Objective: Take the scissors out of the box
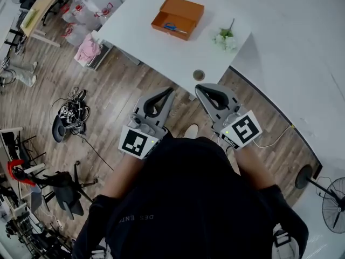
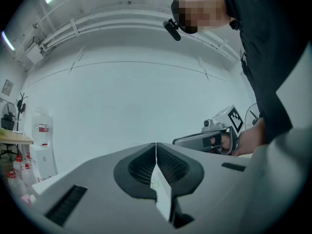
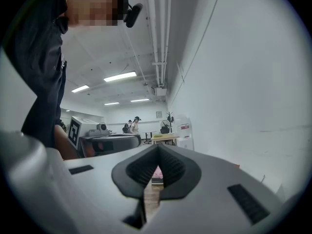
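**Scissors in the box, both claws closed and well back**

The scissors [image 1: 173, 28] lie inside the orange box [image 1: 182, 8], blue handles toward the left of the head view and blades running right. The box is open, its lid tipped up behind, and it sits on the far part of the white table [image 1: 140, 28]. Nothing is touching it.

To the right of the box, on the same table, there's a small bunch of white flowers [image 1: 225, 38]. Nearer the person, close to the table's edge, sits a small round dark object [image 1: 199, 75]; what it is can't be made out.

Now the grippers. The left gripper [image 1: 170, 89] is held level in front of the person's body, over the wooden floor [image 1: 124, 85], its tip short of the table edge. In its own view the two jaws meet in a closed seam with nothing between them [image 2: 156, 146]. The right gripper [image 1: 198, 86] is beside it, tip just by the table's near edge close to the round object. Its jaws are pressed together too, and empty [image 3: 157, 148]. Each gripper shows up in the other's camera, marker cube and all, gripped by a hand.

Both claws are well apart from the box. Off to the left, cables [image 1: 73, 109] are tangled on the floor; a fan [image 1: 331, 198] stands at the far right.
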Demonstrator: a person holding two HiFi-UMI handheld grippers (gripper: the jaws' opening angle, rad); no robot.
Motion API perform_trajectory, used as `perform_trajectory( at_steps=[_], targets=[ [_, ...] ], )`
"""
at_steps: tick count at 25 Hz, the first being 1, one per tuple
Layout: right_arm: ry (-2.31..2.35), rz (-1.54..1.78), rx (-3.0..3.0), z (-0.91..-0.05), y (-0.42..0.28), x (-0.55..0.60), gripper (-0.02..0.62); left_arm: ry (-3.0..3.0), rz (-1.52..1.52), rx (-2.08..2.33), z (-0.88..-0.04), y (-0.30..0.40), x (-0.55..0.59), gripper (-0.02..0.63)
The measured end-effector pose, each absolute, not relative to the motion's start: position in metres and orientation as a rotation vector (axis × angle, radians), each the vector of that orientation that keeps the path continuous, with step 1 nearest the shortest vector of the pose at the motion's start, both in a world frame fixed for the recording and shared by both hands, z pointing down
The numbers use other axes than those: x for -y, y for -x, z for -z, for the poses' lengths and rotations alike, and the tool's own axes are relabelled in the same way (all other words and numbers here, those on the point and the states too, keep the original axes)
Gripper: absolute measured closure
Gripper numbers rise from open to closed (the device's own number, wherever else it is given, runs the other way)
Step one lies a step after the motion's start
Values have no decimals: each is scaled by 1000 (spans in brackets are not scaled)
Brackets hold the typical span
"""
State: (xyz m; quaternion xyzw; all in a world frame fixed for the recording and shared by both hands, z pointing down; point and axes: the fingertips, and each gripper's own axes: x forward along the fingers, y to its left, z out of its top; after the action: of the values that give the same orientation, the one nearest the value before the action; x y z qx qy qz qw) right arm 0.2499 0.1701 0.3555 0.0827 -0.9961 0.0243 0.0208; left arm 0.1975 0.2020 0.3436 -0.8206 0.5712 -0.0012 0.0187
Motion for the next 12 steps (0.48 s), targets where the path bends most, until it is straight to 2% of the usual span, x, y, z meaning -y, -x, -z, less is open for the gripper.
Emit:
perform_trajectory(
  at_steps=[12],
  targets=[
    [-349, -40, 3053, -350, -173, -139, 591, 2619, -2, -1675, -345, -123, -164, 586]
  ],
)
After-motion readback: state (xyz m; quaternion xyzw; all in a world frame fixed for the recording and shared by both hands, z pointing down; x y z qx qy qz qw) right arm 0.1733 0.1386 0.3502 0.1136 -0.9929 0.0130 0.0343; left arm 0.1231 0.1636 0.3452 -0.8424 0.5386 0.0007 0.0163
